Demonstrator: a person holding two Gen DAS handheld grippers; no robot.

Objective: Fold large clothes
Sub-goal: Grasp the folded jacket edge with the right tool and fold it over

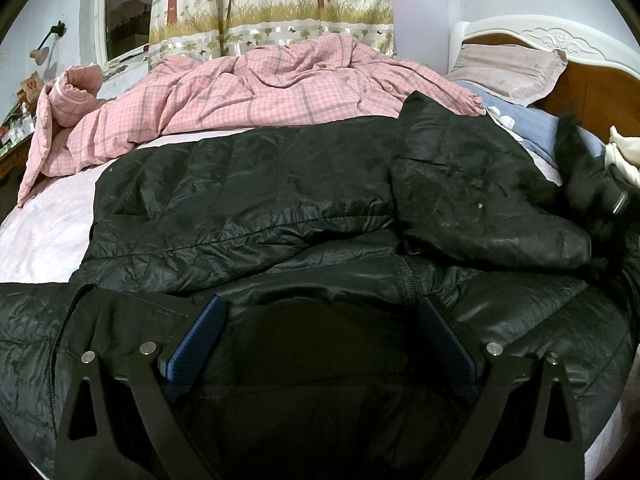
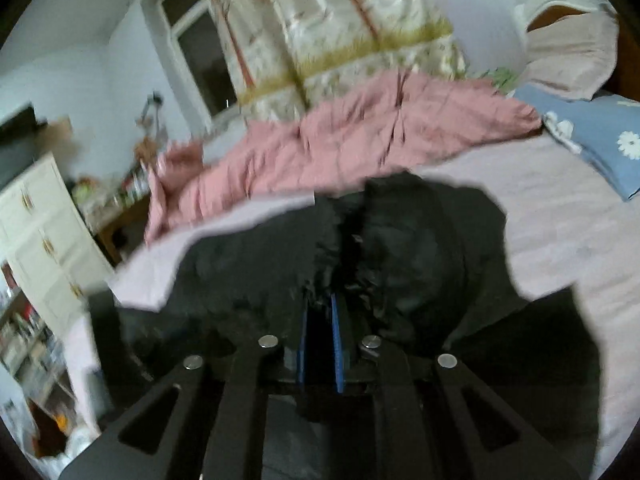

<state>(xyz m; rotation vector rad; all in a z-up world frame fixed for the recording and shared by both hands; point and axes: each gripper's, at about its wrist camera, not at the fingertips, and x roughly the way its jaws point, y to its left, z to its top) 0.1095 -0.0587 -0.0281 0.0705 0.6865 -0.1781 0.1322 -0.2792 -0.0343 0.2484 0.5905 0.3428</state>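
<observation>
A large black puffer jacket (image 1: 248,200) lies spread across the bed, one sleeve folded over its right part. My left gripper (image 1: 320,312) is open, its blue pads (image 1: 196,340) wide apart, resting low over the jacket's near edge beside the zip. In the right wrist view, my right gripper (image 2: 320,304) is shut on a bunched fold of the jacket (image 2: 416,256), holding it raised above the bed; that view is motion-blurred. The right gripper also shows at the left wrist view's right edge (image 1: 612,196).
A crumpled pink checked duvet (image 1: 248,92) lies along the far side of the bed. Pillows (image 1: 508,68) and a wooden headboard (image 1: 592,76) are at the right. A pale pink sheet (image 2: 560,216) covers the mattress. A white cabinet (image 2: 44,224) stands left of the bed.
</observation>
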